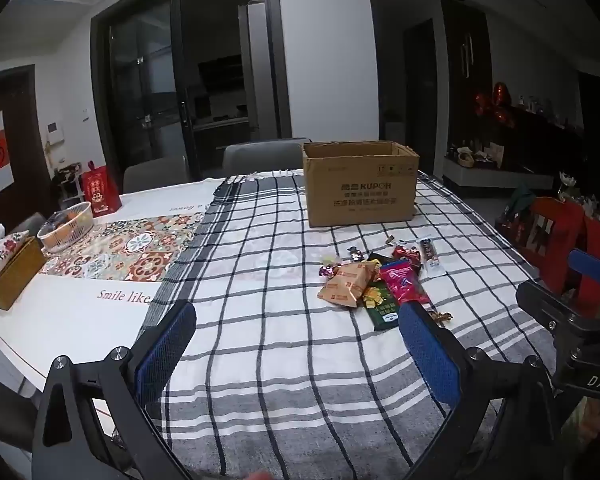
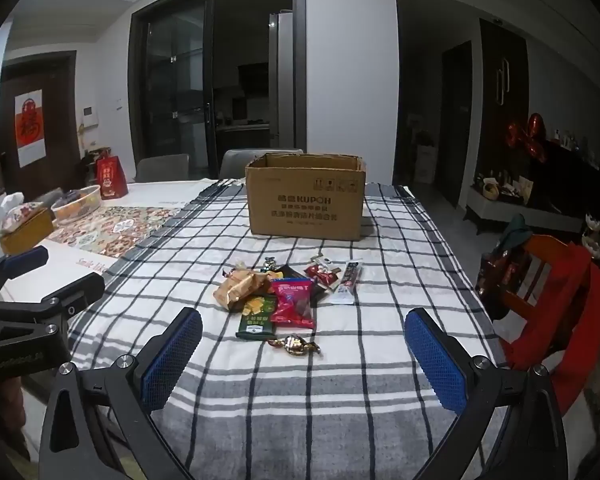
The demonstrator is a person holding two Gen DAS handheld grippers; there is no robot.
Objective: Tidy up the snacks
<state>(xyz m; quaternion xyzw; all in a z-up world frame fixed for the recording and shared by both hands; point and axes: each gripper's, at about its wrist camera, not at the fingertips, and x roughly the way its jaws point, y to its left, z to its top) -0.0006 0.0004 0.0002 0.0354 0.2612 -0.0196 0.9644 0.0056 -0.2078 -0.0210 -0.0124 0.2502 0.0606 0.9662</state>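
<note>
We hold left gripper [image 1: 296,340] and right gripper [image 2: 303,344] apart, empty | snacks [image 2: 284,300] piled short of box [image 2: 306,196] | risk: overlapping packets, we pinch two, one drops

Left hand-held gripper [image 1: 298,340] held level, jaws wide apart, nothing between. Right hand-held gripper [image 2: 303,340] same.

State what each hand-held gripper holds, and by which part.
Nothing: left hand-held gripper and right hand-held gripper are both open and empty above the tablecloth.
</note>
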